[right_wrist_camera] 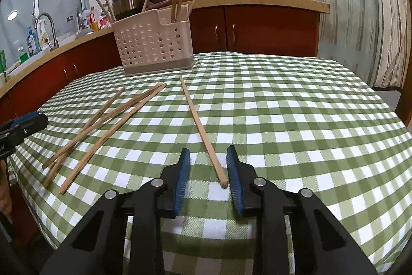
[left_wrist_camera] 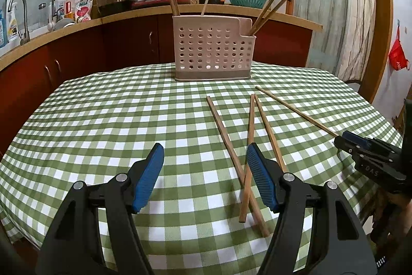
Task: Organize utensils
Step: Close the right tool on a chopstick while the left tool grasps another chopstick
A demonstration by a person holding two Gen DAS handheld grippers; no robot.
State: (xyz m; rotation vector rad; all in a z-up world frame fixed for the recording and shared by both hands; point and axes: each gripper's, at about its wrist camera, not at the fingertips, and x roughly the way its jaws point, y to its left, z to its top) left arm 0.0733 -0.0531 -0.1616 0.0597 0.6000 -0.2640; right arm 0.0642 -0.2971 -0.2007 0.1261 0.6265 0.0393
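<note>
Right wrist view, right gripper (right_wrist_camera: 208, 172) part-open around lone chopstick (right_wrist_camera: 200, 129), left gripper (left_wrist_camera: 205, 174) wide, empty

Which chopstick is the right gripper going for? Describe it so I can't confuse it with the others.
Start at the perforated beige utensil holder on the green checked tablecloth. In front of it lie four loose chopsticks. The target chopstick lies alone, apart from the crossed trio, its near end between the open fingers of the right gripper.

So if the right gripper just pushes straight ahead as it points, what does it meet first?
Probably the lone chopstick: its near end lies between the open right gripper, beside the right finger. Height above the cloth is unclear.
</note>
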